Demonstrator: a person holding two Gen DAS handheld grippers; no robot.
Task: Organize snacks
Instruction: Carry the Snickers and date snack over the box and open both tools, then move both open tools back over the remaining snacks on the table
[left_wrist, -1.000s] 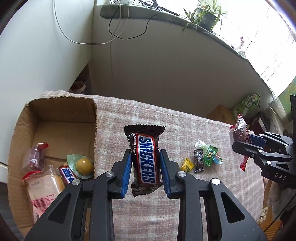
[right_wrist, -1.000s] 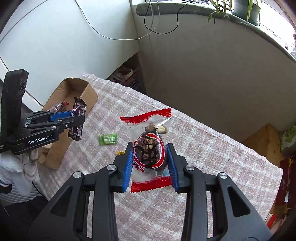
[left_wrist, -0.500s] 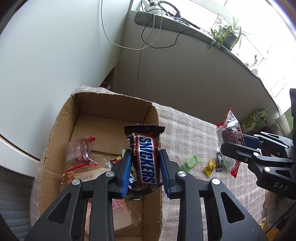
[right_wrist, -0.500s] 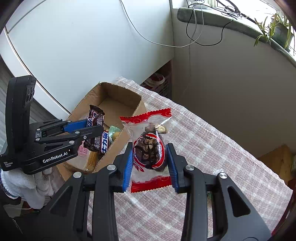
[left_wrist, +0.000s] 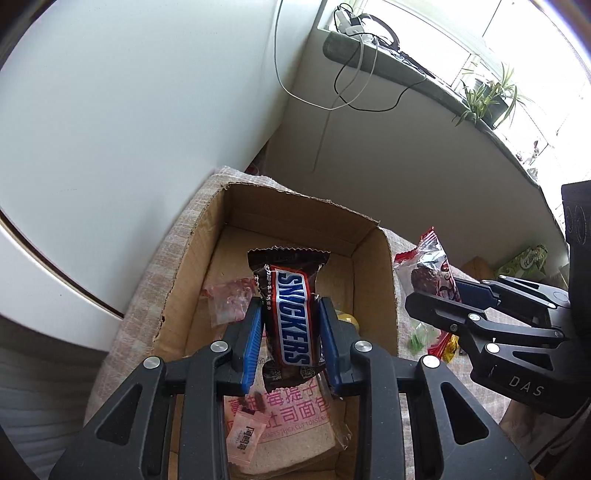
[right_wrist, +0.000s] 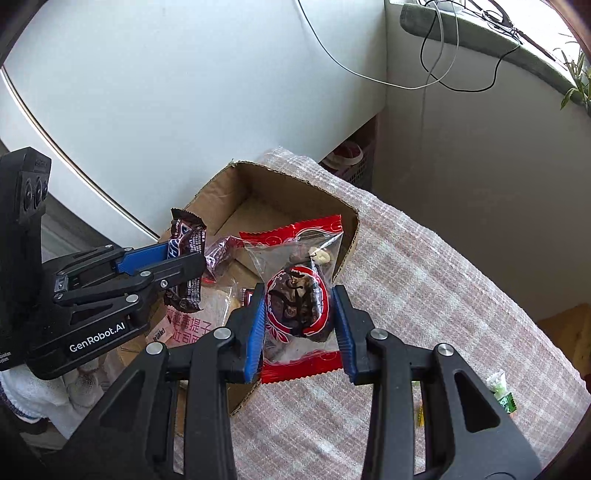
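My left gripper (left_wrist: 290, 336) is shut on a brown Snickers bar (left_wrist: 290, 314) and hangs over the open cardboard box (left_wrist: 373, 266). In the right wrist view the same gripper (right_wrist: 186, 260) and Snickers bar (right_wrist: 184, 243) show at the left. My right gripper (right_wrist: 298, 323) is shut on a red-edged clear packet with a dark pastry (right_wrist: 297, 295), above the box's right wall (right_wrist: 349, 236). The left wrist view shows that gripper (left_wrist: 436, 299) and packet (left_wrist: 430, 266) just right of the box. In the box lie a toast pack (left_wrist: 295, 421), a pink sweet (left_wrist: 245, 439) and a red-clear wrapper (left_wrist: 227, 301).
The box stands on a checked cloth (right_wrist: 424, 280) over the table, close to a white wall (left_wrist: 129, 110). Small green sweets (right_wrist: 500, 391) and a yellow one (left_wrist: 451, 347) lie on the cloth right of the box. A window ledge with cables and plants (left_wrist: 484, 99) runs behind.
Both grippers have swung left from over the cloth to the box, each still holding its snack. The box now fills the middle of both views; the loose sweets have slid toward the right.
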